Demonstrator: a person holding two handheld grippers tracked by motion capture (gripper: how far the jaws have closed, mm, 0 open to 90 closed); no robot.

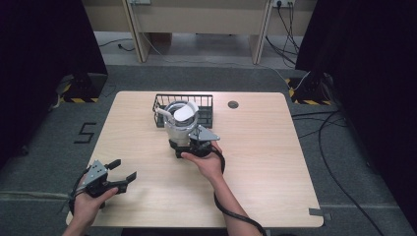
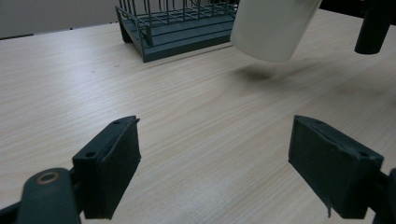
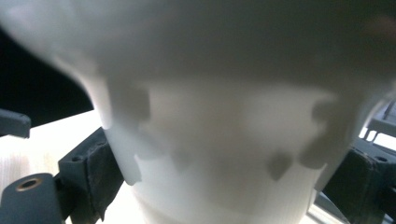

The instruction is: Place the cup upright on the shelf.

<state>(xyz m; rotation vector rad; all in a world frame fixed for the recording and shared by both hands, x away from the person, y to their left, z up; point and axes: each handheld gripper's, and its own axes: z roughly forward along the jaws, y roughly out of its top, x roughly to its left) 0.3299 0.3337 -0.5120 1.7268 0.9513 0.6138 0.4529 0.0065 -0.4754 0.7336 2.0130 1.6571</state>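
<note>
A white cup (image 1: 180, 122) with a handle on its left hangs just in front of the dark wire basket (image 1: 207, 100), lifted off the wooden table (image 1: 265, 162). My right gripper (image 1: 186, 141) is shut on its lower body. In the right gripper view the cup (image 3: 224, 140) sits between both pads (image 3: 95, 170), blurred and very close. In the left gripper view the cup (image 2: 273, 28) hovers above its shadow, beside the basket (image 2: 177, 37). My left gripper (image 1: 124, 169) is near the table's front left corner, open with nothing in it, its jaws (image 2: 215, 158) wide apart over bare wood.
A round cable hole (image 1: 233, 104) lies in the tabletop right of the basket. Black curtains stand on both sides, and cables (image 1: 324, 132) run over the floor at the right. A desk frame stands behind the table.
</note>
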